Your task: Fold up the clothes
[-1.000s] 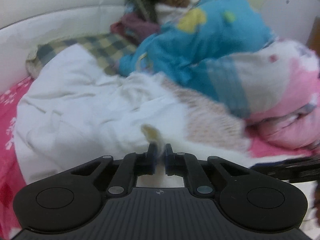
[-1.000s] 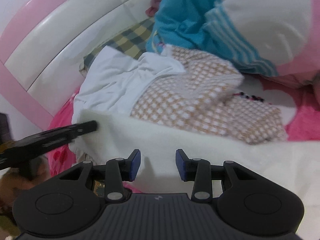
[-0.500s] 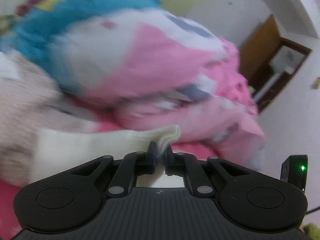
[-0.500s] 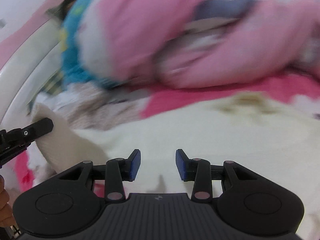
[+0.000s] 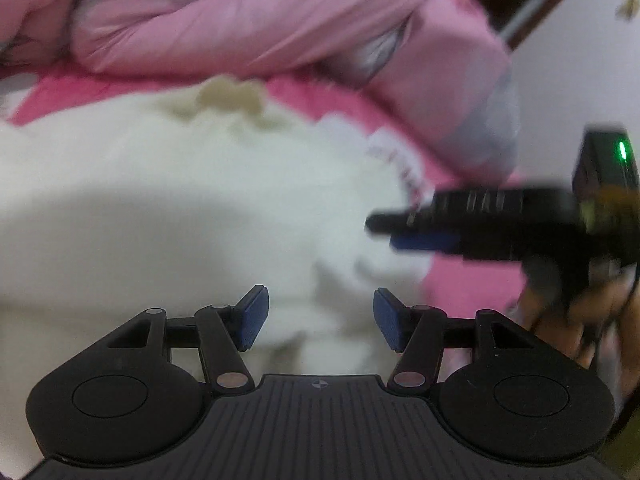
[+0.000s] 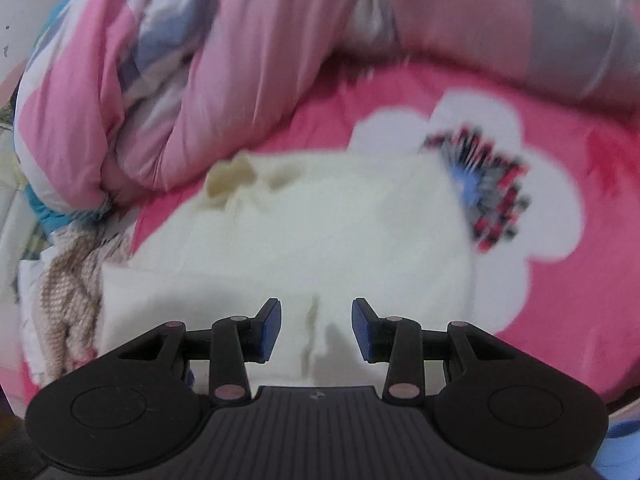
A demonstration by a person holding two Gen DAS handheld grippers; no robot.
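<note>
- A cream-white garment is seen spread flat on the pink flowered bedsheet, in the middle of both wrist views; both frames are motion-blurred.
- A rumpled, slightly yellower part of the garment (collar or cuff, not resolvable) is noted at its far edge, just beside the pink quilt.
- The quilt is heaped along the far side of the sheet and touches or nearly touches the garment's far edge.
- Left gripper: the jaws are opening and are recorded as set well apart over the near part of the garment. The blue pads are not pressed on the cloth; nothing is gripped.
- Right gripper: the jaws are held moderately apart above a small crease in the garment. No cloth is pinched between them.
- In the left wrist view the right gripper is seen side-on at the garment's right edge, carried by a hand.
- A brown-and-white checked cloth is seen at the garment's left.
</note>
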